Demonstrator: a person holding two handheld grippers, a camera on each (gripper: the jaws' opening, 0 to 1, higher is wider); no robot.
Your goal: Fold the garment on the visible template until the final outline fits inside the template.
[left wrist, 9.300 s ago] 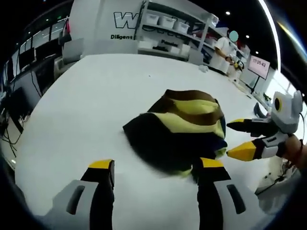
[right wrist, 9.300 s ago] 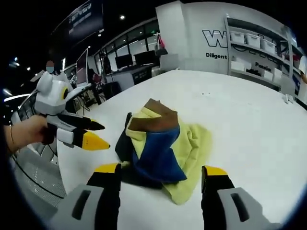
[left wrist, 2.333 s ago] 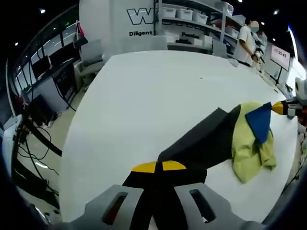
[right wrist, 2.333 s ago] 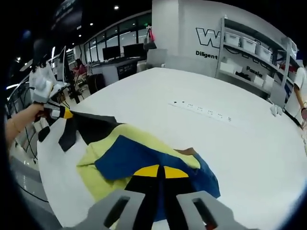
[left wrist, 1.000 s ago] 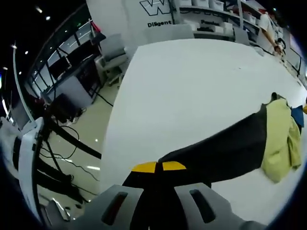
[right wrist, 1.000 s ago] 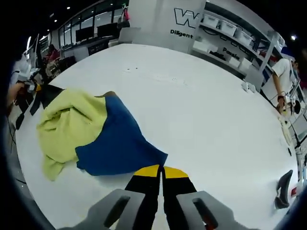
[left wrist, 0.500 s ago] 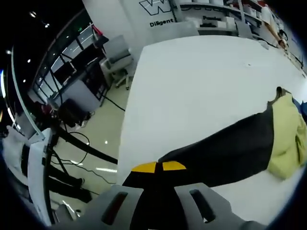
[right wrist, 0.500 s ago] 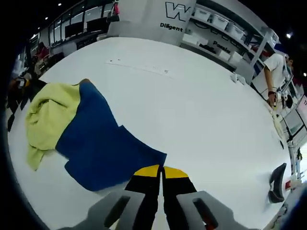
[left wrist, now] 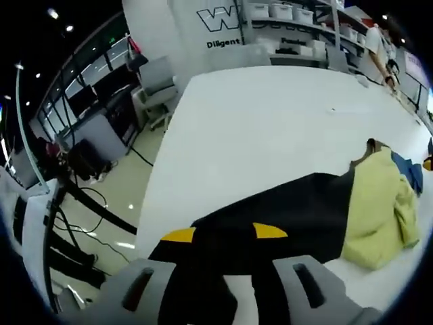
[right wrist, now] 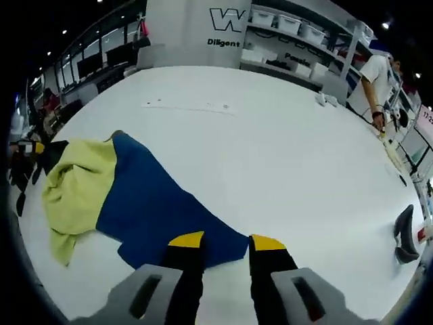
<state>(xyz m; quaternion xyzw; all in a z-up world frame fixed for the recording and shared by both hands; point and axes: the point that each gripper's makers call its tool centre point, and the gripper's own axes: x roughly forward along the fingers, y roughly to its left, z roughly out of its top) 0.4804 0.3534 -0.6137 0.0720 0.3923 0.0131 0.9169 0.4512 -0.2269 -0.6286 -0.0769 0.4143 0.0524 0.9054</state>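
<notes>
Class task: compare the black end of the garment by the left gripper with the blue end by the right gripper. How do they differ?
The black fabric end is dark and lies by the table edge; the blue fabric end is bright and lies further in. Both join the rumpled yellow middle on the white table, each by open jaws.

garment [right wrist: 128, 196]: blue, yellow-green, black panels | table [right wrist: 284, 156]: white | gripper tips: yellow on black
</notes>
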